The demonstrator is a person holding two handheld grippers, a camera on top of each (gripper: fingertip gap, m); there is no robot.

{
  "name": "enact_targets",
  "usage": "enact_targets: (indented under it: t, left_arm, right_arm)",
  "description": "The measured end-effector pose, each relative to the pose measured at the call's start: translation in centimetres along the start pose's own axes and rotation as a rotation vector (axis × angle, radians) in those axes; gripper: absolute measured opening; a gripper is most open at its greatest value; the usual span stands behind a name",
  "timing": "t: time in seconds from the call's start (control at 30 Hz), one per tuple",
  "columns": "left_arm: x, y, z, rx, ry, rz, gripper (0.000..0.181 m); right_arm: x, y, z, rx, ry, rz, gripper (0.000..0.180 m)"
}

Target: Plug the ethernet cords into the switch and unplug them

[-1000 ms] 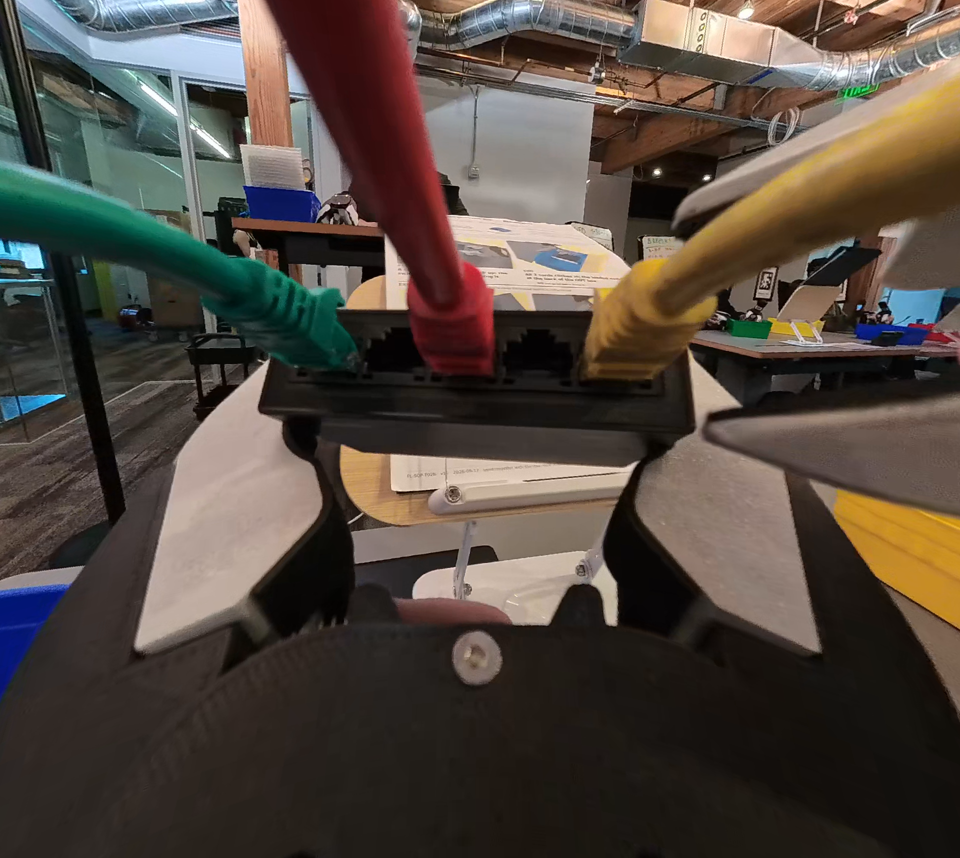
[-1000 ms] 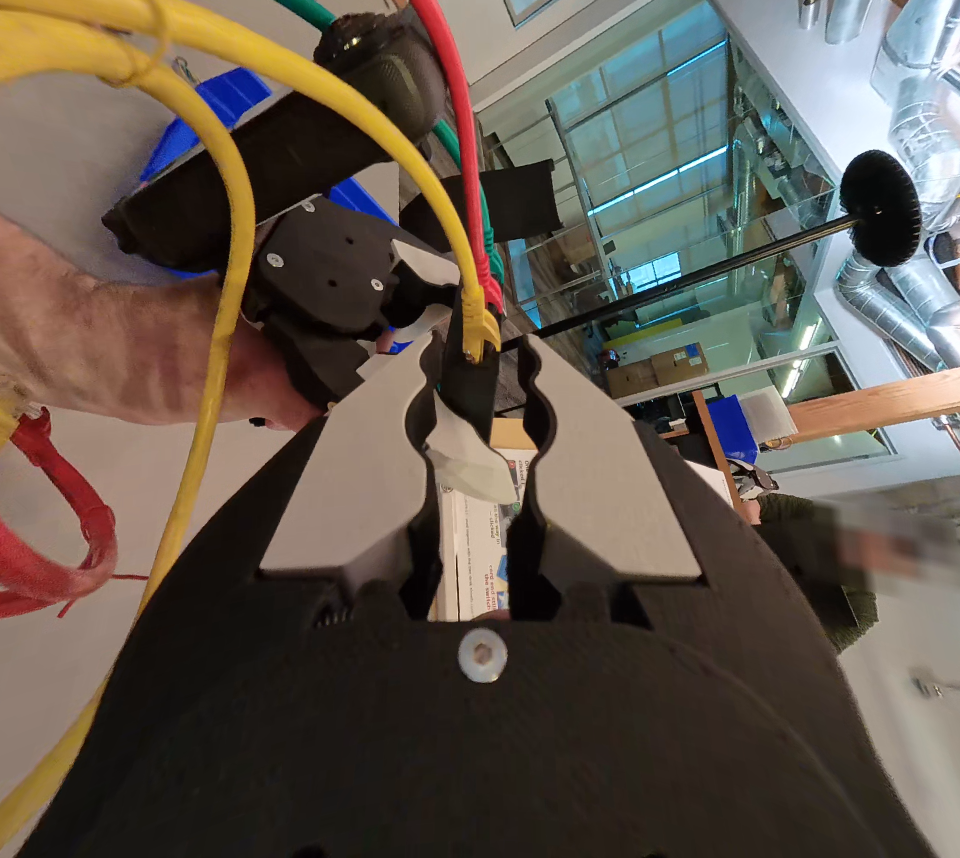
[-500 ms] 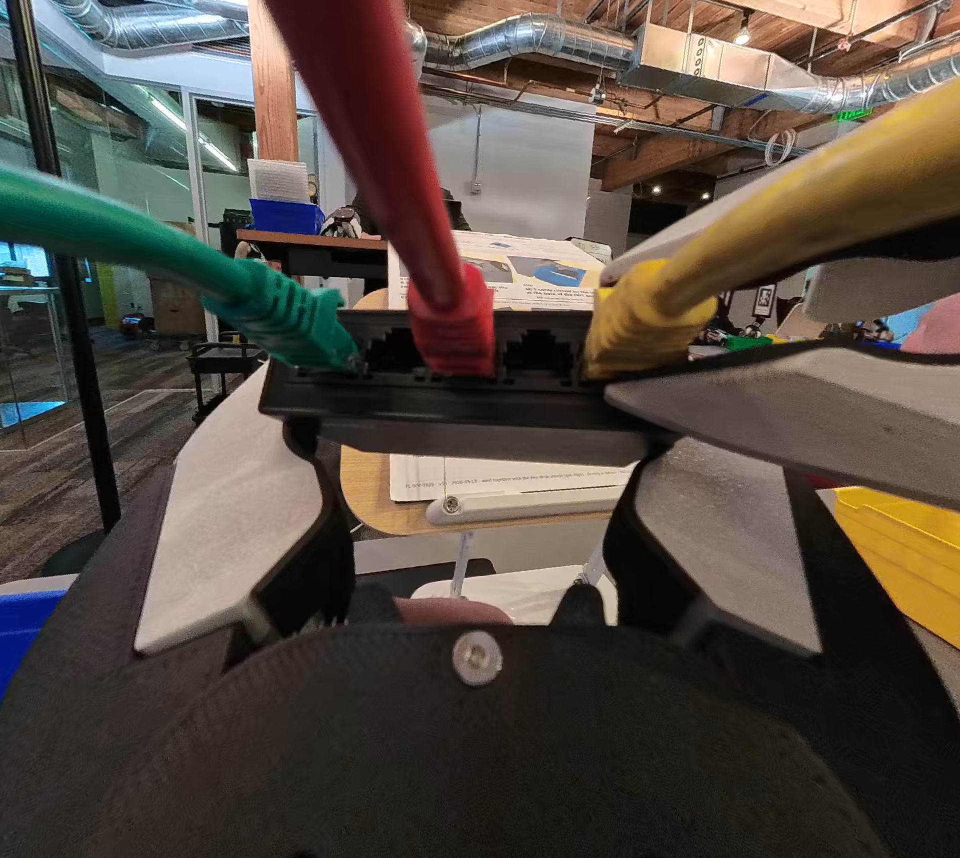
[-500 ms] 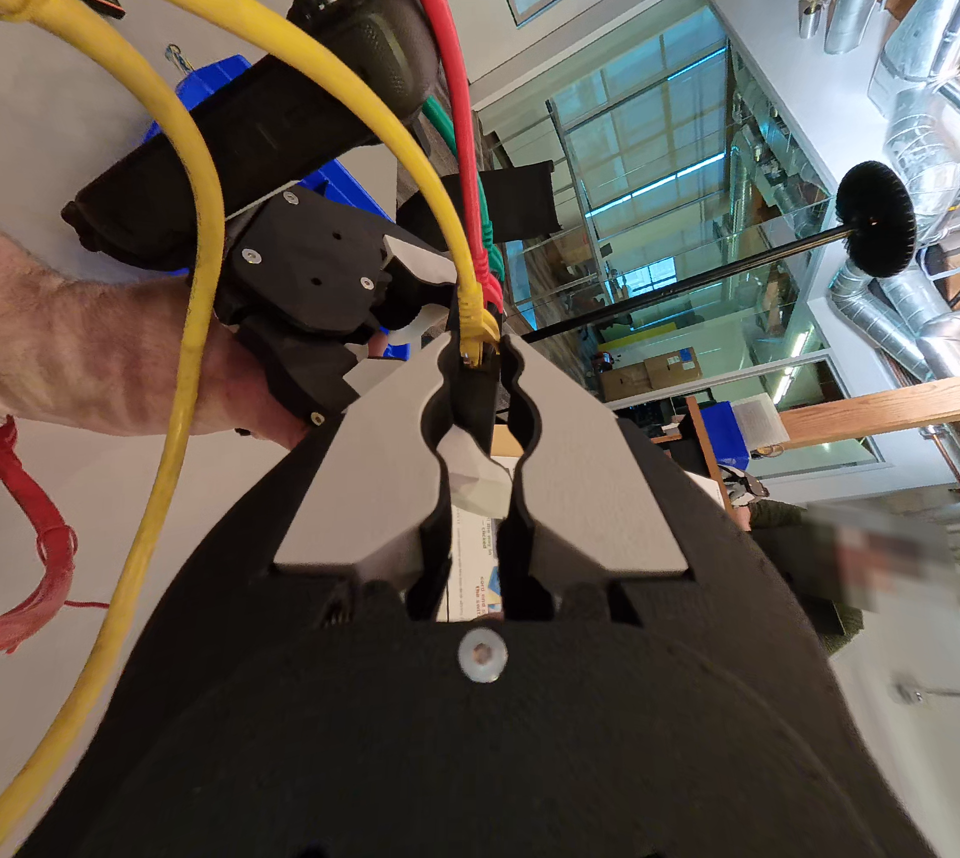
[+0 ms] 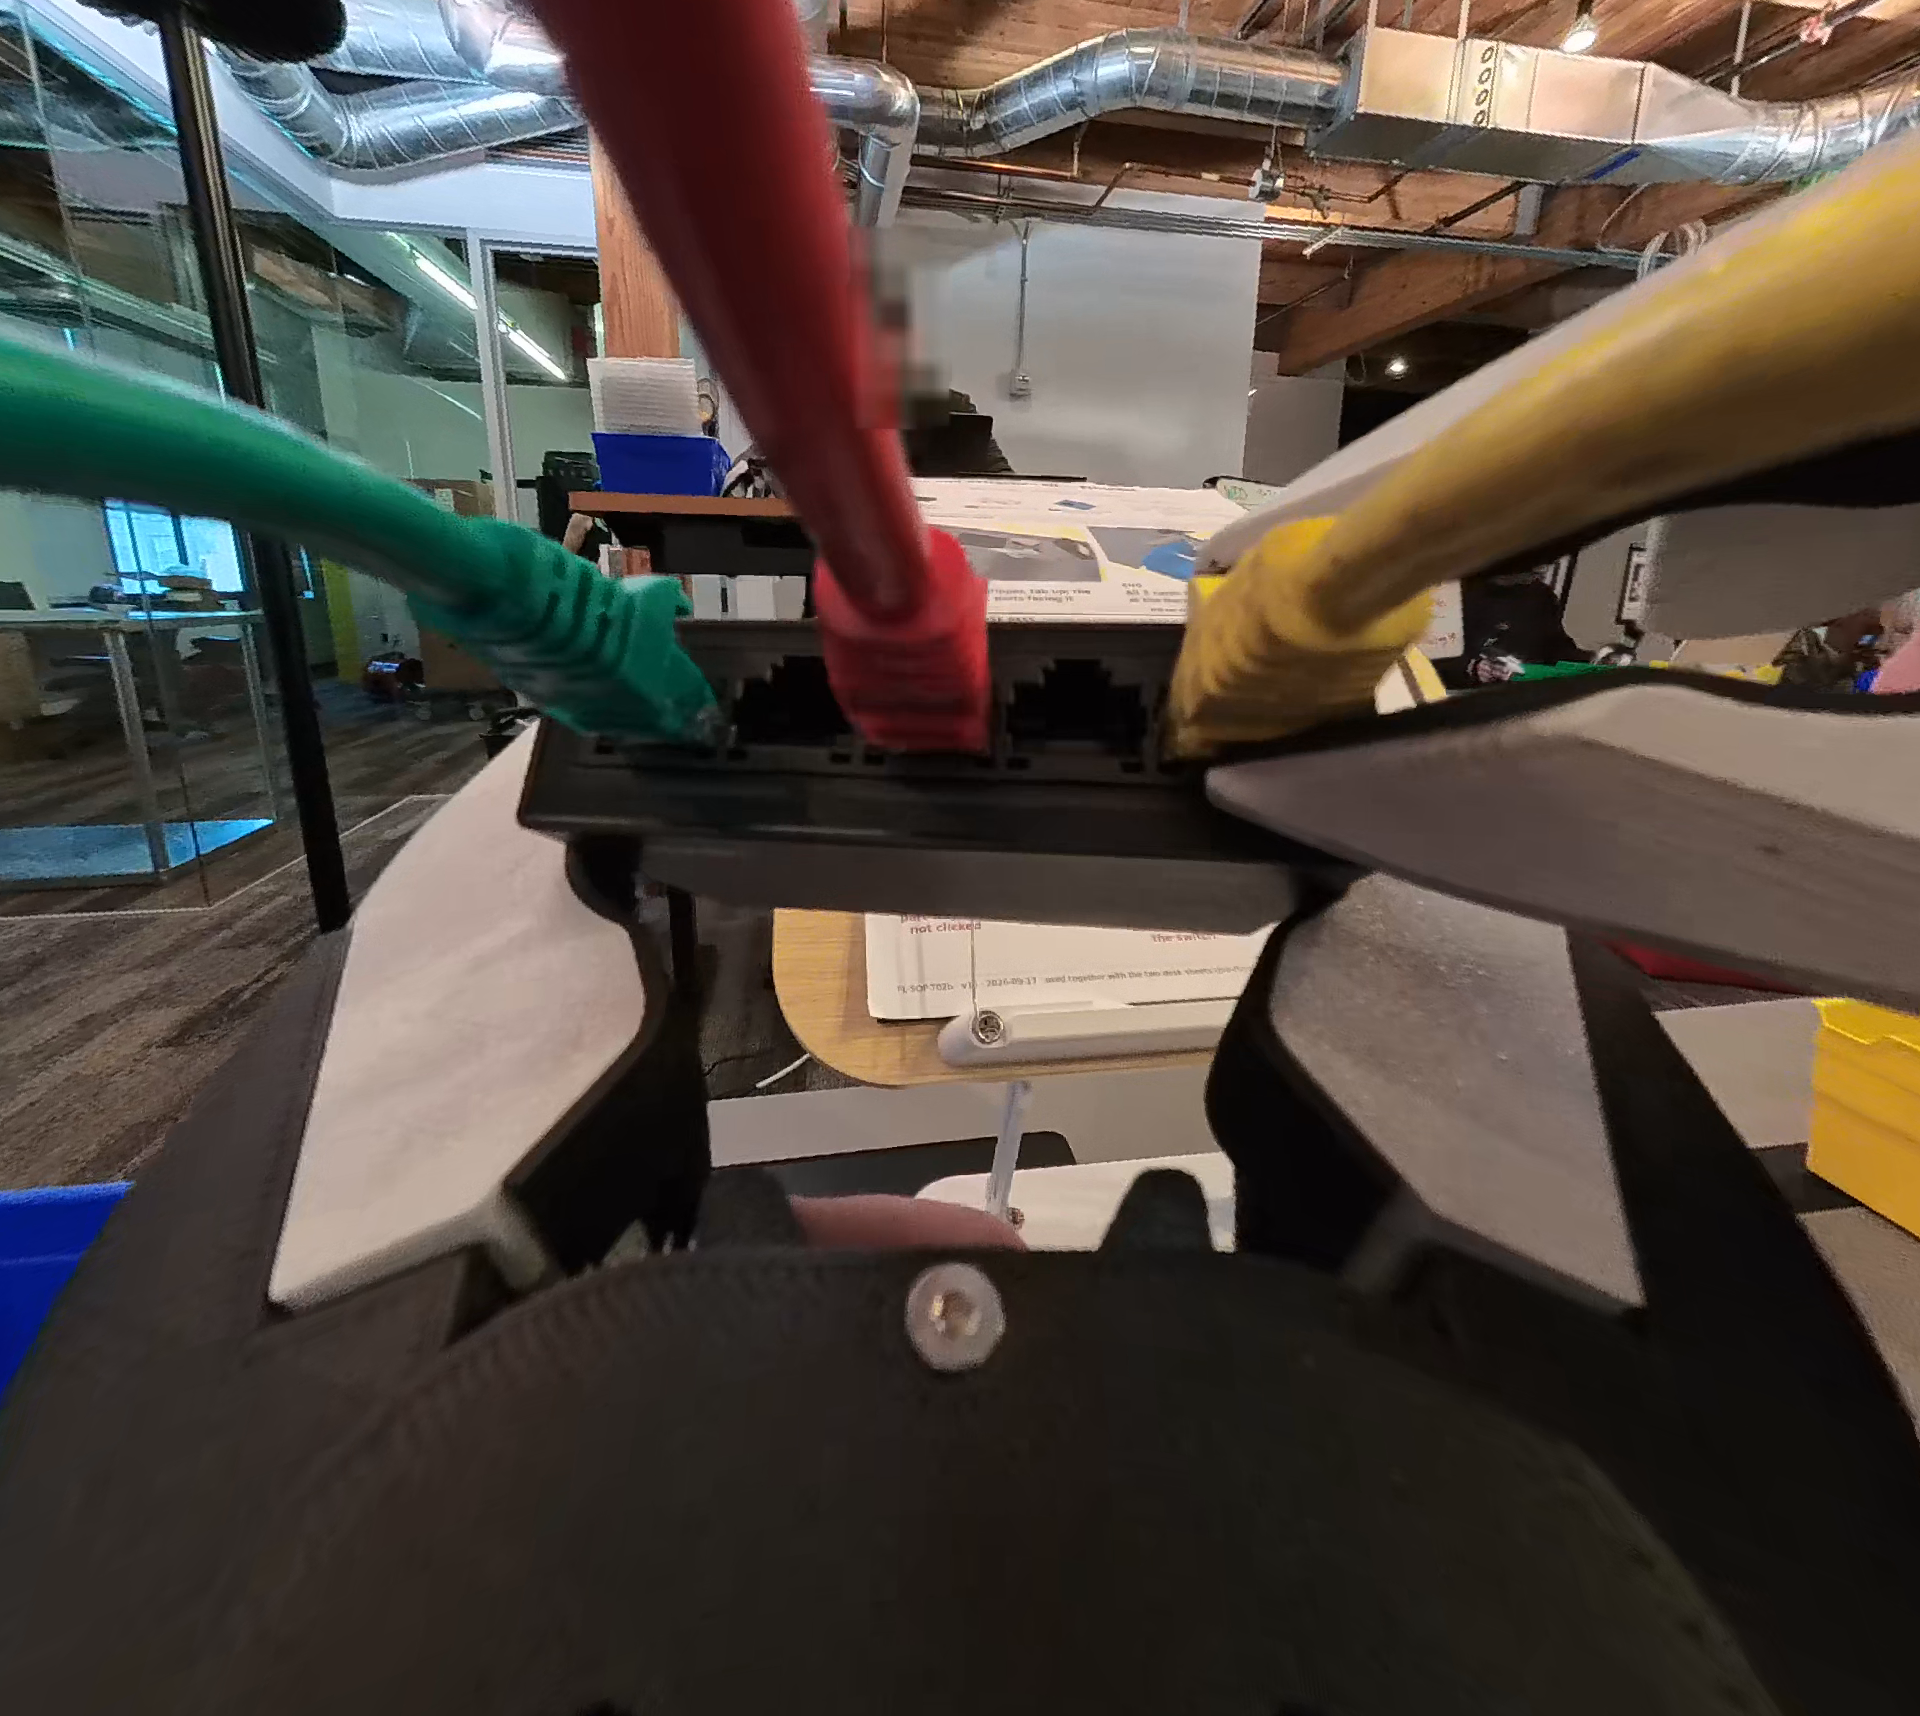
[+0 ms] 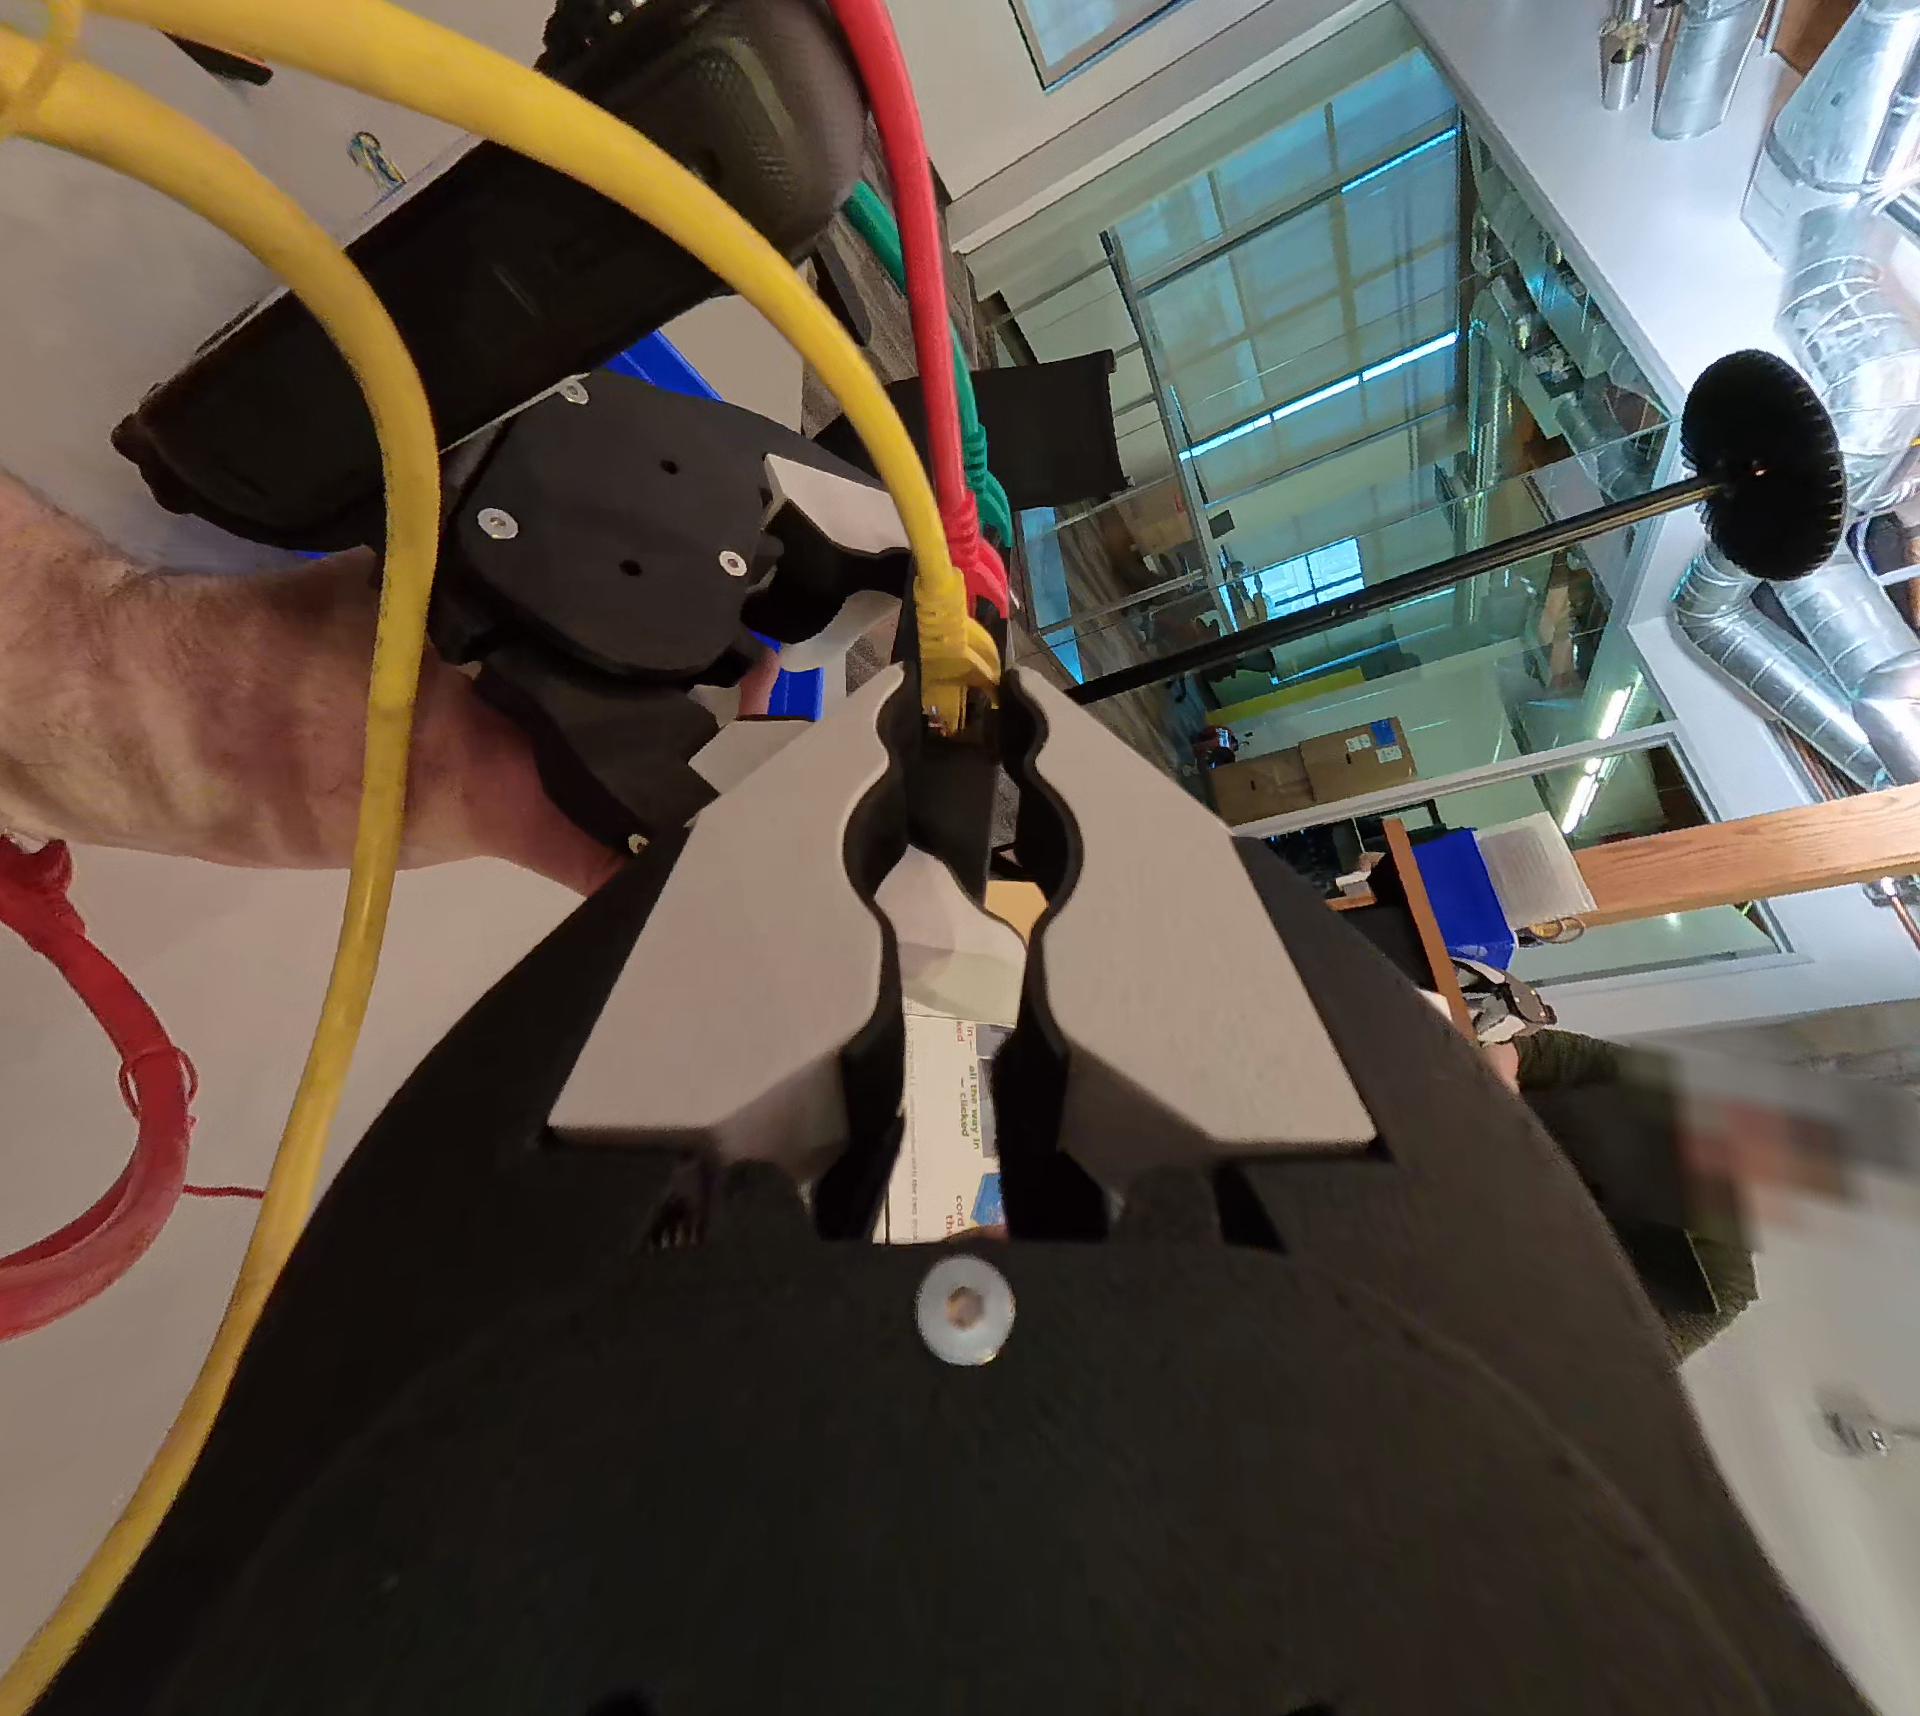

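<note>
Switch (image 5: 914, 819), a flat black plastic box with a row of square sockets along its front edge, is clamped across its width between the grey fingers (image 5: 457, 1043) of the left gripper (image 5: 935, 845); those fingers stand wide apart and press on its two ends, as they did a second ago.

Three cords sit in the switch: the green cord (image 5: 561, 627) in the socket at the far left end, the red cord (image 5: 904, 638) in the middle one, and the yellow cord (image 5: 1278, 638) at the right end, with an open socket on either side of the red plug. All three have smooth round jackets and ribbed rubber boots.

Against a second ago, the right gripper (image 6: 961, 710) has closed in on the right end of the switch. Its matte grey fingers (image 6: 769, 918), wavy along their inner edges, were then spread with the yellow plug standing clear between the tips; now they are nearly together, pinching that plug just where it meets the switch. In the left wrist view one of them now overlaps the corner of the switch below the yellow boot.

Behind the switch, a printed sheet (image 5: 1039, 960) lies on a rounded wooden surface (image 5: 821, 1012); its small writing is left unread.
</note>
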State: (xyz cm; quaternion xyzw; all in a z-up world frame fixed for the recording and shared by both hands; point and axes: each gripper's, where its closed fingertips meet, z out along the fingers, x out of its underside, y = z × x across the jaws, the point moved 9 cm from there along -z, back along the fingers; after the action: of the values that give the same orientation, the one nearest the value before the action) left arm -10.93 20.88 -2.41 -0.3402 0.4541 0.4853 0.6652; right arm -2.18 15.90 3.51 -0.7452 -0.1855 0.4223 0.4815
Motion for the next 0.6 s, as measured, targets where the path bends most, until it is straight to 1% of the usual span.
enact_targets:
  t: [0.2, 0.37, 0.6]
  left_arm:
    - [-0.3, 0.0, -0.2, -0.012, -0.016, 0.021, 0.125]
    - [-1.1, 0.0, -0.6, -0.042, -0.045, 0.088, 0.125]
    - [-1.8, 0.1, -0.8, -0.060, -0.068, 0.117, 0.125]
  right_arm:
    - [-0.3, 0.1, 0.3, 0.012, 0.018, -0.016, 0.015]
    - [-0.9, 0.0, -0.2, 0.019, 0.030, -0.041, 0.014]
    - [-1.5, -0.3, -0.5, 0.002, 0.028, -0.028, 0.014]
